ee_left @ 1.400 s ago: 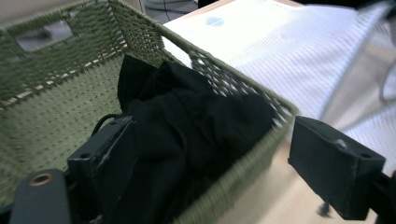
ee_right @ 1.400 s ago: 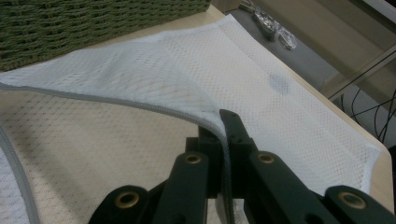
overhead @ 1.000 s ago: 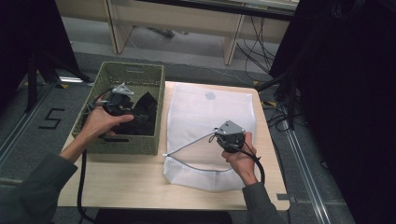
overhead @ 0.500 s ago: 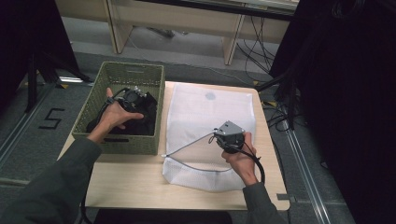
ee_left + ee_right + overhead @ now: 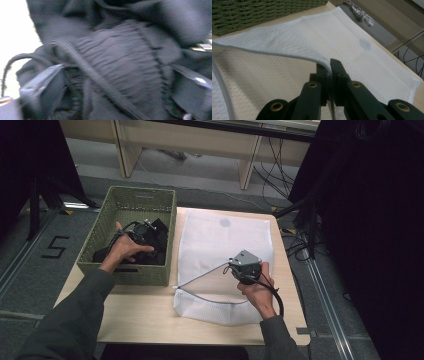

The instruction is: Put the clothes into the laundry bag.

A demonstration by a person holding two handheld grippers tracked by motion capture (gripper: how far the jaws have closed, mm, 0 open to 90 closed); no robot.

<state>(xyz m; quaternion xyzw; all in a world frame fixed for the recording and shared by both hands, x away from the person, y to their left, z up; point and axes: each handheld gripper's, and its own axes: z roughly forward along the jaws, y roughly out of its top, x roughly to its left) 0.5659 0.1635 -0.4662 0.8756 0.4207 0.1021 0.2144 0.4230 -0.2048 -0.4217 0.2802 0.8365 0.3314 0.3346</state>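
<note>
white mesh bag (image 5: 220, 245) flat on tabltop beside green basket (image 5: 105, 270), upper hem lifted | right tongs (image 5: 329, 65) pressed together, pinching hem | left tongs (image 5: 145, 229) in basket at black garment (image 5: 120, 62), blurred close-up, state cannot tell | floor marking "5" (image 5: 55, 247)

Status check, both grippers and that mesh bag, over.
Right gripper shut on mesh bag rim, mouth lifted. Left gripper in basket over dark clothing, jaws unclear.

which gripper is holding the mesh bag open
The right gripper: its jaws are shut on the grey-trimmed upper edge of the white mesh bag, lifting it off the layer beneath. The left gripper is down in the green basket among dark clothes.
</note>
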